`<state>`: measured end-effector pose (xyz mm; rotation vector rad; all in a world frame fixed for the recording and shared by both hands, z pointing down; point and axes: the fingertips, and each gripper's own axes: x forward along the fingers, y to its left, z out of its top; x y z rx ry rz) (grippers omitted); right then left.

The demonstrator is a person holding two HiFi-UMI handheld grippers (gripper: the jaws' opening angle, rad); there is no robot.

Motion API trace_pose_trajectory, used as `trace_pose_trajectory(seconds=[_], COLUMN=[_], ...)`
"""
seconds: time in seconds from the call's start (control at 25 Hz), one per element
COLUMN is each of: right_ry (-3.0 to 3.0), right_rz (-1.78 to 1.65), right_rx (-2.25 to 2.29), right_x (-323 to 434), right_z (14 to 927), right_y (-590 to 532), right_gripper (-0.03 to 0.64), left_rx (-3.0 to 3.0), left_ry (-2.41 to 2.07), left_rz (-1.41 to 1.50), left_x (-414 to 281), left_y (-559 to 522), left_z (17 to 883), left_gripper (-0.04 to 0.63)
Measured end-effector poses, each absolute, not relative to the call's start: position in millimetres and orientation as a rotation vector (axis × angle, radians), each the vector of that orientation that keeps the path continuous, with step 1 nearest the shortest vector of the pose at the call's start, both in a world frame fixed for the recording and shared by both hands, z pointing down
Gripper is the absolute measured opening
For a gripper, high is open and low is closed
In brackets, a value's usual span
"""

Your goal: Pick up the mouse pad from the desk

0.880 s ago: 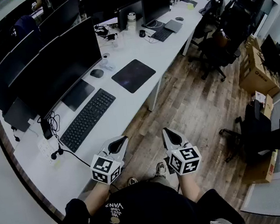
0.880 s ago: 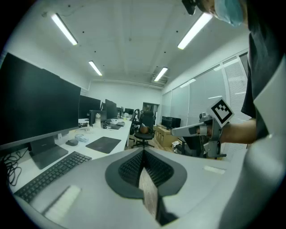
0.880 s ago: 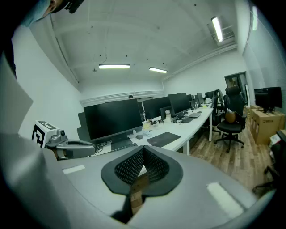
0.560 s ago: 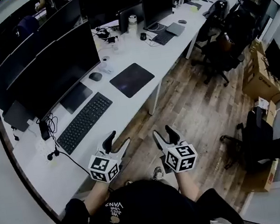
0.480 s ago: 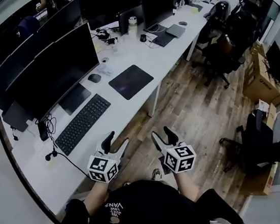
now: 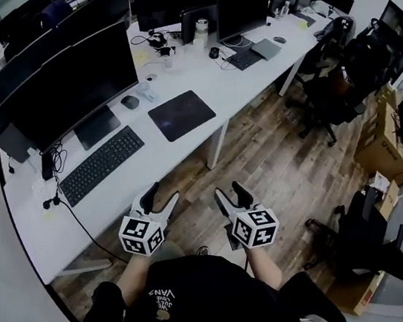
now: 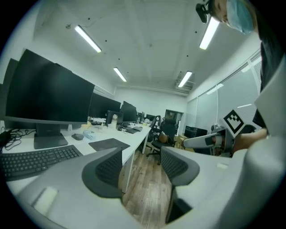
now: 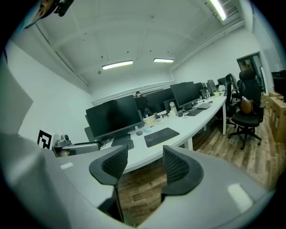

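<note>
1. The left hand-held gripper (image 6: 163, 192) is released: in the left gripper view its jaws stand apart with only wooden floor (image 7: 147, 179) showing between them.
2. The right hand-held gripper (image 6: 228, 189) is released too, its jaws wide apart and nothing between the pads.
3. In the head view both hand-held grippers hang over the floor, side by side and apart, short of the edge of the desk (image 6: 199, 83).
4. The mouse pad (image 6: 182, 114), dark and rectangular, lies flat on the desk near its front edge, untouched.
5. The pad sits at about 1 o'clock from the left hand-held gripper and 11 o'clock from the right one, well apart from both.
6. A black keyboard (image 6: 101, 164) lies at 8 o'clock from the pad, and a mouse (image 6: 130, 102) at 10 o'clock.
7. A large dark monitor (image 6: 73, 81) stands behind the keyboard and mouse.
8. In the right gripper view the pad (image 8: 161, 136) shows beyond the jaws at about 12 o'clock.
</note>
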<state>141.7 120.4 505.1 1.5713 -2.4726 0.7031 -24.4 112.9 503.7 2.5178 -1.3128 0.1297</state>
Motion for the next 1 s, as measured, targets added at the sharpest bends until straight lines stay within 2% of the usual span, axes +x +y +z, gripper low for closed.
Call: trace_pose_trajectory(seconds=[0.4, 1.0], right_ry=[-2.47, -2.294], right_rz=[0.753, 0.718], right_rx=[1.558, 1.669], right_x=[167, 140], right_z=[511, 534], right_y=[72, -89], right_gripper=[0.235, 0.235], left_rx=[2.462, 2.447], left_ry=[-1.454, -1.384], left_rz=[0.216, 0.265], left_x=[-40, -86], left_y=[70, -104], left_z=[502, 529], left_gripper=[0.245, 0.25])
